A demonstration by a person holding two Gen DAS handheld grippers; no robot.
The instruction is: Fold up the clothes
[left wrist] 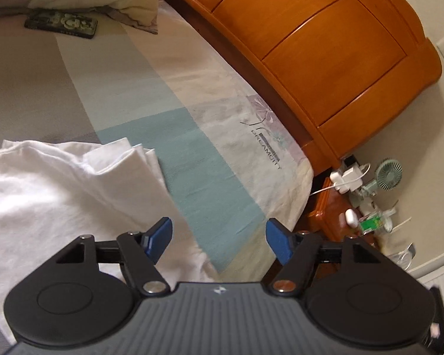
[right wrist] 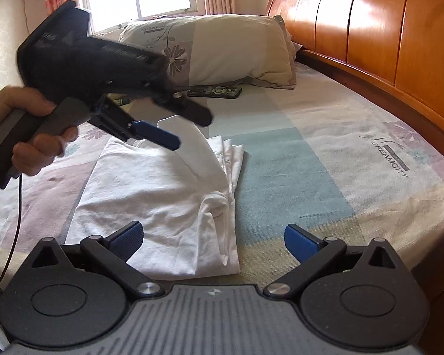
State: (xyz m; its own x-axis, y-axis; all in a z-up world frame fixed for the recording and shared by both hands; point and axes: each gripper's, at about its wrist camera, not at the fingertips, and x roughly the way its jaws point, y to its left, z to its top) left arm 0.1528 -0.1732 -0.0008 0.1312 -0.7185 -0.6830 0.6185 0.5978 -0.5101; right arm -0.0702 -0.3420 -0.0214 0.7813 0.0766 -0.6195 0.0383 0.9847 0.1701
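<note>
Lying on the bed sheet [right wrist: 325,153], the white garment [right wrist: 162,195] is a long, narrowed shape, its right-hand long edge doubled over itself in several layers. Stacked edges show at the far right corner. It looks like a shirt partway through folding, or folded lengthwise and set down; these views fit either.

Left gripper [left wrist: 219,236]: blue pads spread wide, nothing between them. From its own camera the garment sits beyond and to the left of the left-hand fingertip, with bare teal sheet ahead of the gap. In the right wrist view the same left gripper [right wrist: 174,131] hangs in the air above the far end of the garment, tilted downward, a hand [right wrist: 29,136] wrapped round its grip. Whether a raised white flap [right wrist: 192,136] just past its tips is touched by a pad, I cannot tell. Judgement: it is held high so as to clear the cloth or to come down on that far edge.

Right gripper [right wrist: 213,241]: fingers also wide apart, holding nothing. The near end of the garment lies just ahead of its left-hand finger and partly between the fingers; its right-hand finger points at bare sheet. Judgement: low and level, suited to reaching the near hem.

Beyond the fingers: a pillow [right wrist: 222,50], a dark phone [right wrist: 216,91] on the sheet, and a wooden headboard [right wrist: 370,29] to the right.
</note>
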